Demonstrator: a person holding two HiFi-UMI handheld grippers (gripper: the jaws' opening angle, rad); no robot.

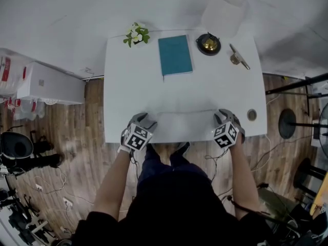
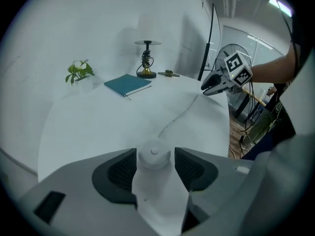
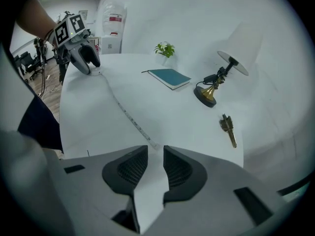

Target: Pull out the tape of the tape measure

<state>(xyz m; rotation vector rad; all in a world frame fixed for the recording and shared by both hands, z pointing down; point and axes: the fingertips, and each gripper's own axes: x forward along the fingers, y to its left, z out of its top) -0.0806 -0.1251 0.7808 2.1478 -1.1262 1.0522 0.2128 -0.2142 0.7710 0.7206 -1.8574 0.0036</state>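
A small round white tape measure case (image 2: 154,156) rests on the white table (image 1: 154,81), between the jaws of my left gripper (image 2: 155,167), near the front left edge. The pads stand wide, with a thin gap beside the case, so the gripper is open. The thin tape (image 3: 123,109) lies drawn out along the table's front. It runs from my left gripper (image 3: 91,69) to a tip (image 3: 154,146) just ahead of my right gripper (image 3: 155,156). The right jaws are apart and nothing is between them. In the head view my left gripper (image 1: 145,119) and right gripper (image 1: 224,116) sit at the front edge.
At the back of the table are a teal notebook (image 1: 175,55), a small potted plant (image 1: 136,35), a lamp with a dark brass base (image 1: 208,44) and a key (image 1: 239,57). A small round disc (image 1: 251,115) lies near the right edge. A white box (image 1: 48,83) stands on the floor at left.
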